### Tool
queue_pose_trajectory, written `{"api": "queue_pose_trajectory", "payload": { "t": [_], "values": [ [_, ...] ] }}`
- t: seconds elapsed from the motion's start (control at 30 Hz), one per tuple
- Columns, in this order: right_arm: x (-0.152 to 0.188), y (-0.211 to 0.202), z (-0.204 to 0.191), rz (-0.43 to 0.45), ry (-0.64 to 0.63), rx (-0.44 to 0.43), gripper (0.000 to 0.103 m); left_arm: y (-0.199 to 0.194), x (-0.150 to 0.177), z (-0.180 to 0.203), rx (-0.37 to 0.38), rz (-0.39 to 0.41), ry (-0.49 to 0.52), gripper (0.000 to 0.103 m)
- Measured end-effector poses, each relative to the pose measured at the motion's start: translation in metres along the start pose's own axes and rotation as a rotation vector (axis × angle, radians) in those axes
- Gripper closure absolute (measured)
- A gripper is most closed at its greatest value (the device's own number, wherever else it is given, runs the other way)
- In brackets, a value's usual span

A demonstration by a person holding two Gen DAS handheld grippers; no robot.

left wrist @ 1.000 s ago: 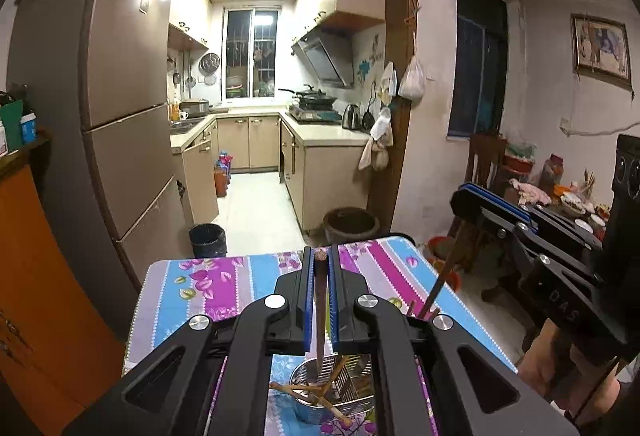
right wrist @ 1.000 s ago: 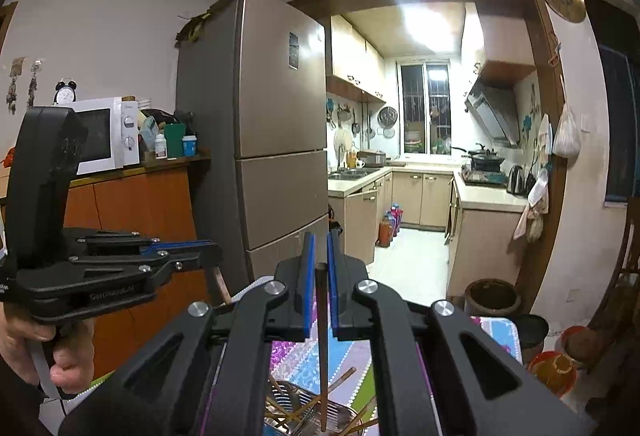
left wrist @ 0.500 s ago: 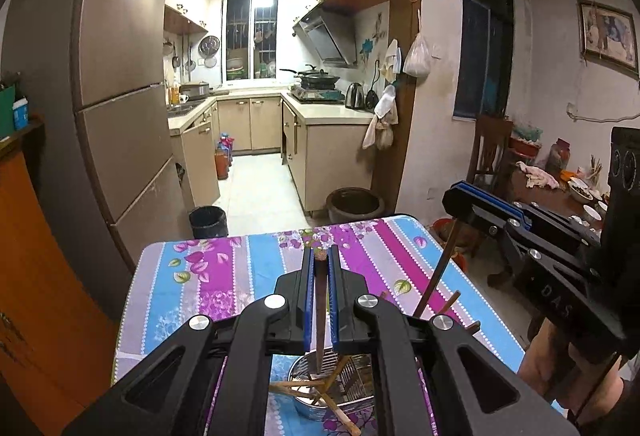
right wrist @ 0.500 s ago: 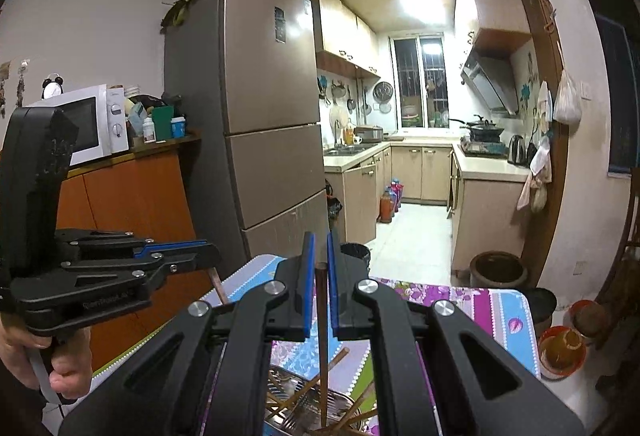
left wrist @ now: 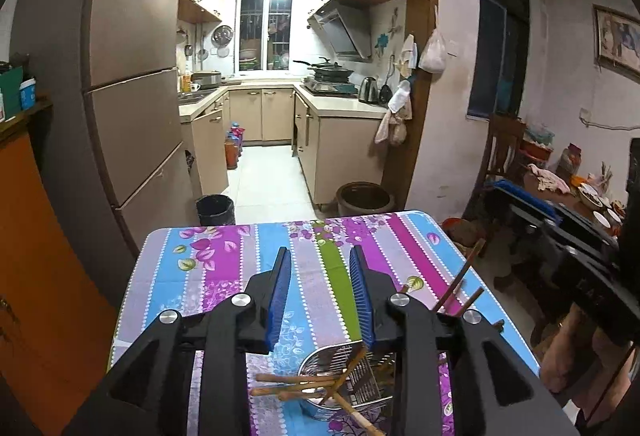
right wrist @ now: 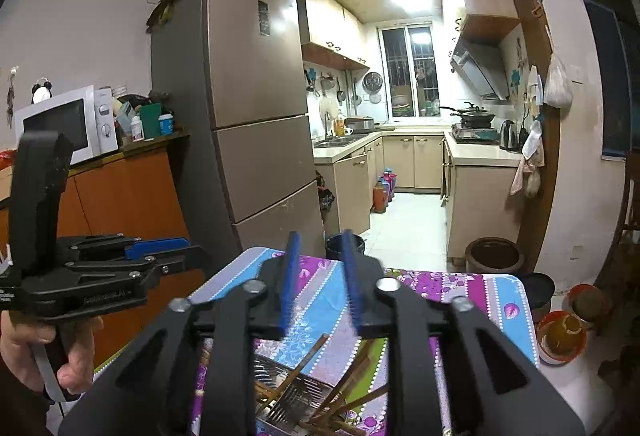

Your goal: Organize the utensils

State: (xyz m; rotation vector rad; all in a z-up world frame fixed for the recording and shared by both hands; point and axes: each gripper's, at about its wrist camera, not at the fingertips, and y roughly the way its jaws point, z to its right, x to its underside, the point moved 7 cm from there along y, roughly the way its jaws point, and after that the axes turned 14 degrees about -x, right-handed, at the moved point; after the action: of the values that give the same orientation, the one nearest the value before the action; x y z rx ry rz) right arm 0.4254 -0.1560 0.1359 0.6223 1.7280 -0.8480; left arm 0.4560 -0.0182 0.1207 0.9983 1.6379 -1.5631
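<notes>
Both grippers hang with jaws spread and empty — my left gripper [left wrist: 320,300] and right gripper [right wrist: 320,280] directly above the metal holder [left wrist: 340,376], where the chopsticks [left wrist: 304,384] lie crisscrossed, seemingly dropped in, on the striped tablecloth [left wrist: 224,256].

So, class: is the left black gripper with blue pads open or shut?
Open. The left gripper shows striped tablecloth between its parted blue pads; nothing is held.

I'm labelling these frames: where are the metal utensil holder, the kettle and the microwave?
metal utensil holder [left wrist: 352,380], left wrist view, slotted side wall.
kettle [right wrist: 507,135], right wrist view, middle of its body.
microwave [right wrist: 56,123], right wrist view, dark door window.
</notes>
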Motion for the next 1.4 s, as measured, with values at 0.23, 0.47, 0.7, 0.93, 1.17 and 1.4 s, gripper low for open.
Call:
{"api": "queue_pose_trajectory", "payload": {
  "t": [0.23,0.47,0.7,0.93,1.17,1.4],
  "values": [
    [0.001,-0.032,0.001,0.063,-0.033,0.061,0.009,-0.020,0.010,-0.018,-0.057,0.062,-0.028,0.048],
    [0.012,-0.072,-0.017,0.114,-0.100,0.138,0.006,-0.078,0.036,-0.039,-0.156,0.234,-0.063,0.007],
    [0.049,-0.103,-0.046,0.124,-0.114,0.165,0.006,-0.136,0.080,-0.060,-0.239,0.358,-0.116,0.005],
    [0.094,-0.132,-0.077,0.126,-0.082,0.148,0.006,-0.179,0.133,-0.060,-0.236,0.406,-0.134,0.005],
    [0.154,-0.156,-0.104,0.076,-0.033,0.198,0.006,-0.201,0.195,-0.045,-0.193,0.371,-0.144,0.005],
    [0.206,-0.165,-0.123,0.018,0.023,0.213,0.006,-0.213,0.249,-0.015,-0.144,0.334,-0.101,0.005]
  ]
}}
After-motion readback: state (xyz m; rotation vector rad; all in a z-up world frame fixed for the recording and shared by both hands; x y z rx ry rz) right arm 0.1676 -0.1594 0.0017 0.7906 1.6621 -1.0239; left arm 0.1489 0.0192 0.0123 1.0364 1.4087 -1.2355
